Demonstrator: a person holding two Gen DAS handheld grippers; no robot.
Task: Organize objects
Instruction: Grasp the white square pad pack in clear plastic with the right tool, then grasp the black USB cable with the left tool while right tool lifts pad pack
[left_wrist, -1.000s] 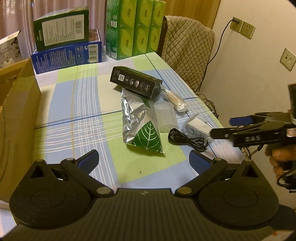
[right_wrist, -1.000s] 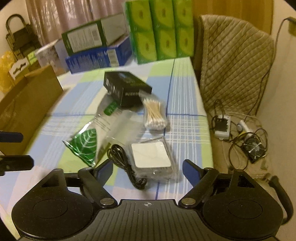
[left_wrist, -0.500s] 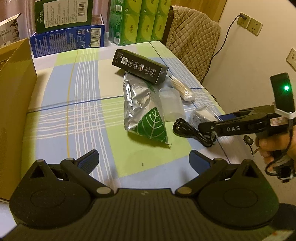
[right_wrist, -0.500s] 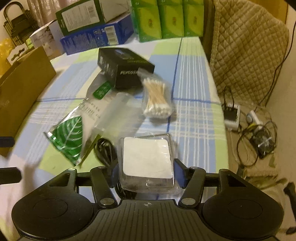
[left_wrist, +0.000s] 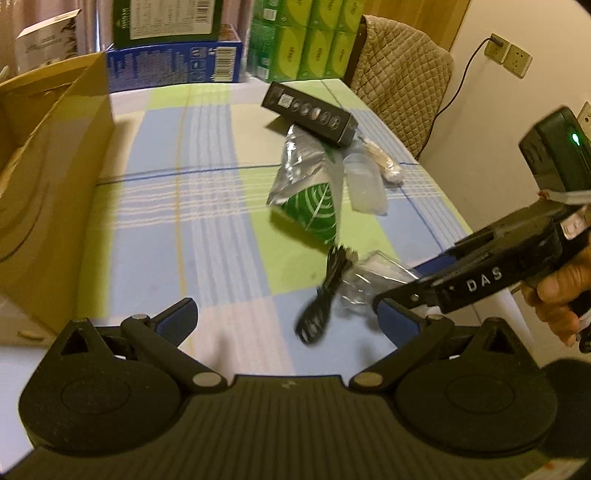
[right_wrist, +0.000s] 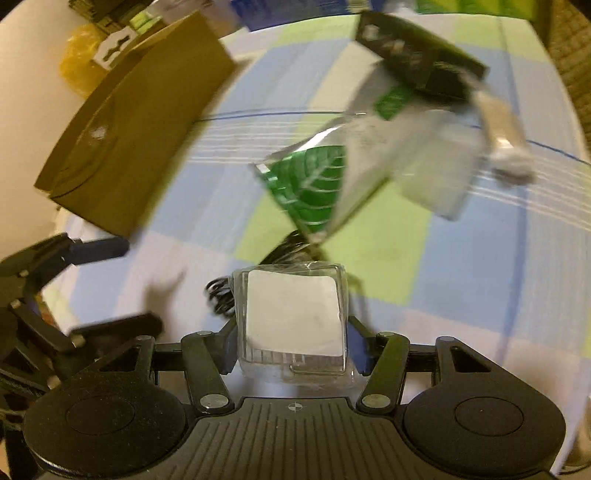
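- The right gripper (right_wrist: 293, 332) is clamped on the clear plastic case (right_wrist: 293, 317), low and centre in the right wrist view.
- The left gripper (left_wrist: 286, 319) stands apart and empty, lower centre in its own view.
- The cardboard box (left_wrist: 44, 177) sits at the left edge.

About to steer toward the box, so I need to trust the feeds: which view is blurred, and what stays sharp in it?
Right wrist view: heavy motion smear on the foil pouch and cardboard box; the clear packet in the right gripper is sharp. Left wrist view: mostly sharp, only the black cable smears.
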